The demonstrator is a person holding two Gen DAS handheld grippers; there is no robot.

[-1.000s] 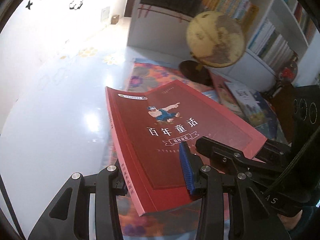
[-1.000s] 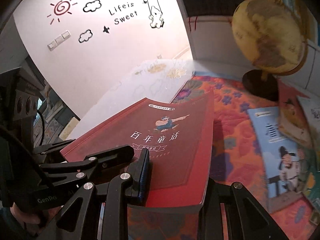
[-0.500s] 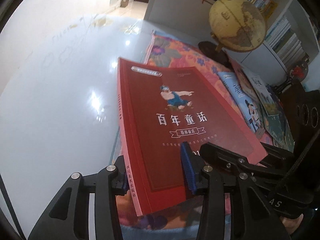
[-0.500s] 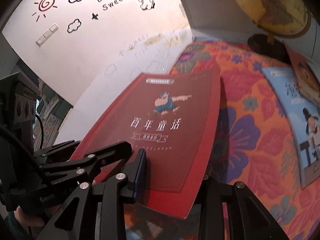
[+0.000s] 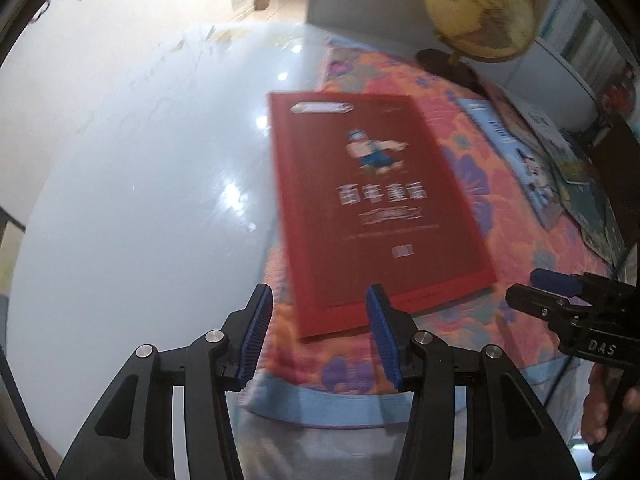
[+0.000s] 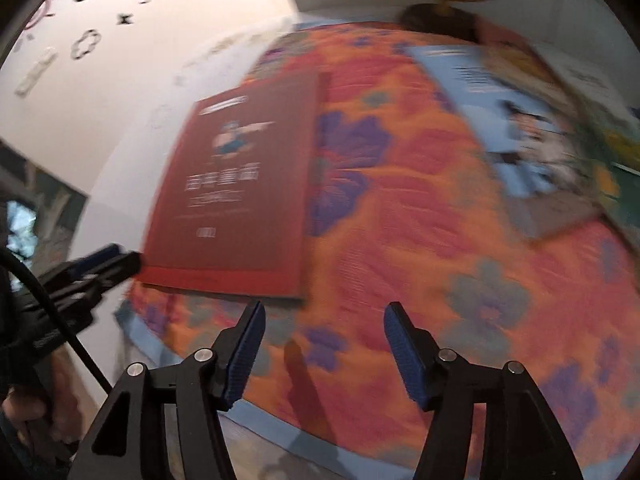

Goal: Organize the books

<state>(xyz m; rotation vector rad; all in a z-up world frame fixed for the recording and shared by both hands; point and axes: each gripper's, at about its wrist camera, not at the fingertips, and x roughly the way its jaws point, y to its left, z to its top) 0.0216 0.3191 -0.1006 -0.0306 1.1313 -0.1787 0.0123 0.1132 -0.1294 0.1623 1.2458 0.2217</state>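
Bright room with a glossy floor

Pale floor [image 5: 132,208] mirrors ceiling lights; white wall [image 5: 100,40] carries black decals; white bookshelf [image 5: 568,64] stands beyond a flowered rug [image 6: 400,220].

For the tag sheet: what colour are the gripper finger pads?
Blue, ribbed pads; clearest in the left wrist view.

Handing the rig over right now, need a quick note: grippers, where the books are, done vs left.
Left gripper: jaws opening, nothing pressed between them; the red book's near edge sits just ahead of the pads.
Right gripper: jaws opening, empty, over bare floral mat.
Red book: lying flat, cover up, on the mat's left part, one corner past the mat's edge over the glossy floor.
Other books: a blue-covered one and a few more spread on the mat's right side, near the globe.
Done: red book set down.
Left: the spread books look unsorted; blur hides details.
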